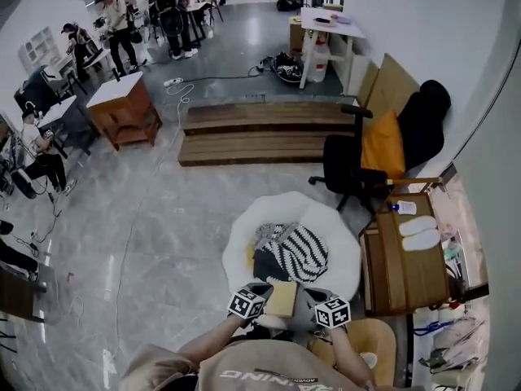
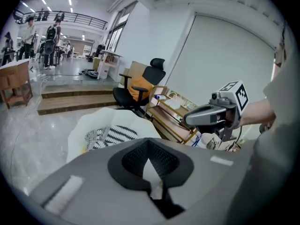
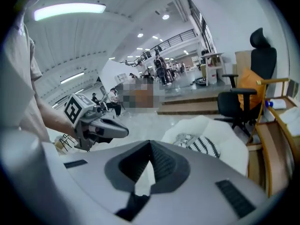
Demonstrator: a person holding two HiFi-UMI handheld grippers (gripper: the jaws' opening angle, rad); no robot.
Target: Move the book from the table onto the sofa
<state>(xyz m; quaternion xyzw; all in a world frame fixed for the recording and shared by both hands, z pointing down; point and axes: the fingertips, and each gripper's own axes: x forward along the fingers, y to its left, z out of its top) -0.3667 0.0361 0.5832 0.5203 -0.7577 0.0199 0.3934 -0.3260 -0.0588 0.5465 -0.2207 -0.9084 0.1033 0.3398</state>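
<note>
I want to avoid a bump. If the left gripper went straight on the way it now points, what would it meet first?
Probably the white sofa, near its striped cushion: it lies just beyond the shut left gripper. Nothing shows in between, though depth is unclear.

You are standing in a big open lab hall. Across its polished floor [image 1: 163, 218], people [image 1: 118, 23] are working at desks [image 1: 59, 111].
</note>
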